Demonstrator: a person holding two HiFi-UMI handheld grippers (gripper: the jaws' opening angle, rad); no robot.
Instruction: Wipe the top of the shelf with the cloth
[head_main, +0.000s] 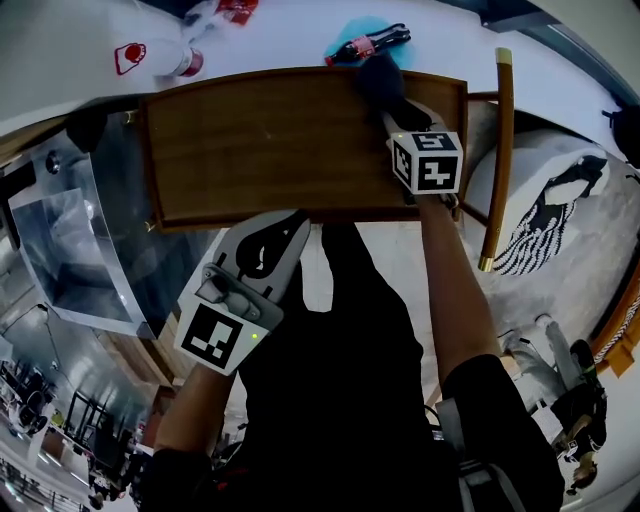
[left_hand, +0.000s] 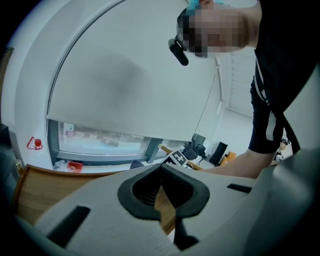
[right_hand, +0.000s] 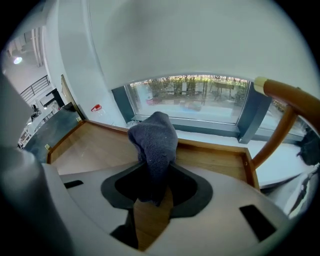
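Note:
The shelf's wooden top (head_main: 260, 140) has a raised rim and fills the middle of the head view. My right gripper (head_main: 385, 85) is shut on a dark grey cloth (head_main: 378, 72), held over the far right part of the top. In the right gripper view the cloth (right_hand: 154, 142) bunches up from between the jaws above the wood (right_hand: 100, 147). My left gripper (head_main: 285, 232) hangs off the near edge of the shelf, jaws shut with nothing between them; in its own view the tips (left_hand: 161, 167) meet over the wood (left_hand: 45, 190).
A cola bottle (head_main: 365, 45) lies on a blue thing on the white sill behind the shelf, with a red-marked wrapper (head_main: 130, 57) at the left. A curved wooden chair back (head_main: 497, 150) stands right of the shelf. A glass panel (head_main: 70, 240) is at the left.

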